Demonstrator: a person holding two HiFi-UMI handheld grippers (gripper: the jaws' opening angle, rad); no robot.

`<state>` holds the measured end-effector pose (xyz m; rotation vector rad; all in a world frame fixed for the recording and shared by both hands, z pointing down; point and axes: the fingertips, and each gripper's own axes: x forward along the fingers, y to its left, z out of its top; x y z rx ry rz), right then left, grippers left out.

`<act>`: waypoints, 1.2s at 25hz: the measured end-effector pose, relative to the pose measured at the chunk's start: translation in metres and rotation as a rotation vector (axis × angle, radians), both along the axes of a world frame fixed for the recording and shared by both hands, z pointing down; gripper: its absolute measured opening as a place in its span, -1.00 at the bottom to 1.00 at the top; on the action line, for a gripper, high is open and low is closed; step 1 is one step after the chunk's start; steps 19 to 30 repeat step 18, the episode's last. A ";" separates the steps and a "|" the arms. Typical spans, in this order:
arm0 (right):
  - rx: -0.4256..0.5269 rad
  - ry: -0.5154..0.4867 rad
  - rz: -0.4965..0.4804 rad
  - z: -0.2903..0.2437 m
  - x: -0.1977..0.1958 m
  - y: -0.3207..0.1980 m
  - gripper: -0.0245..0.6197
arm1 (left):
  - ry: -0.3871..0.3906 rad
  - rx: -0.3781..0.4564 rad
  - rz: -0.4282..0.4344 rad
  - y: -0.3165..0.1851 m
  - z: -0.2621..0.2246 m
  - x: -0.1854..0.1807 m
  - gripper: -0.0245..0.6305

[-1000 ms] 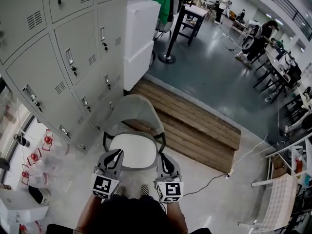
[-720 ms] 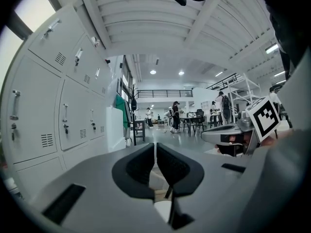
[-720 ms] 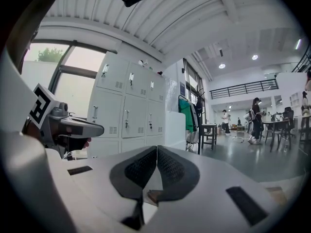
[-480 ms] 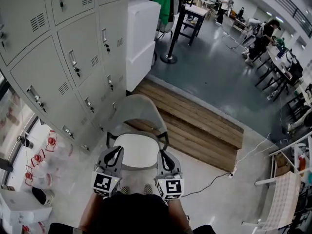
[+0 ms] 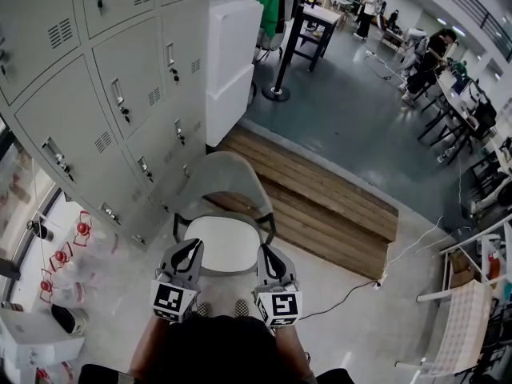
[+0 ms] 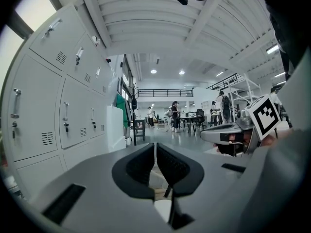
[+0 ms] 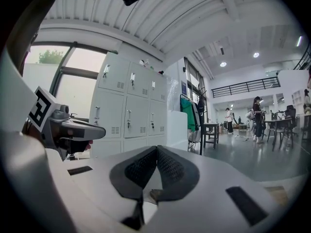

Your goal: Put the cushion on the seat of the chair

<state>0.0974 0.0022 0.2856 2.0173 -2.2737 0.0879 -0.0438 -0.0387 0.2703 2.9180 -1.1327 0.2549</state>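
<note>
A grey chair (image 5: 226,179) with a curved back stands in front of me in the head view. A white cushion (image 5: 226,242) lies flat on its seat. My left gripper (image 5: 190,251) hovers at the cushion's near left edge, and my right gripper (image 5: 266,255) at its near right edge. In the left gripper view the left gripper (image 6: 155,147) has its pads pressed together with nothing between them. The right gripper (image 7: 156,150) is likewise shut and empty in its own view. Each gripper sees the other beside it.
Grey lockers (image 5: 96,94) line the left side, with a white cabinet (image 5: 232,54) past them. A wooden platform (image 5: 320,206) lies behind and right of the chair. A cable (image 5: 344,298) runs over the floor at the right. Tables and people are far off.
</note>
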 end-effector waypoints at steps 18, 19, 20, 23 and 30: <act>0.004 0.000 0.005 -0.002 -0.001 0.006 -0.83 | 0.001 -0.003 0.014 0.006 0.003 0.003 -0.84; 0.004 0.000 0.005 -0.002 -0.001 0.006 -0.83 | 0.001 -0.003 0.014 0.006 0.003 0.003 -0.84; 0.004 0.000 0.005 -0.002 -0.001 0.006 -0.83 | 0.001 -0.003 0.014 0.006 0.003 0.003 -0.84; 0.004 0.000 0.005 -0.002 -0.001 0.006 -0.83 | 0.001 -0.003 0.014 0.006 0.003 0.003 -0.84; 0.004 0.000 0.005 -0.002 -0.001 0.006 -0.83 | 0.001 -0.003 0.014 0.006 0.003 0.003 -0.84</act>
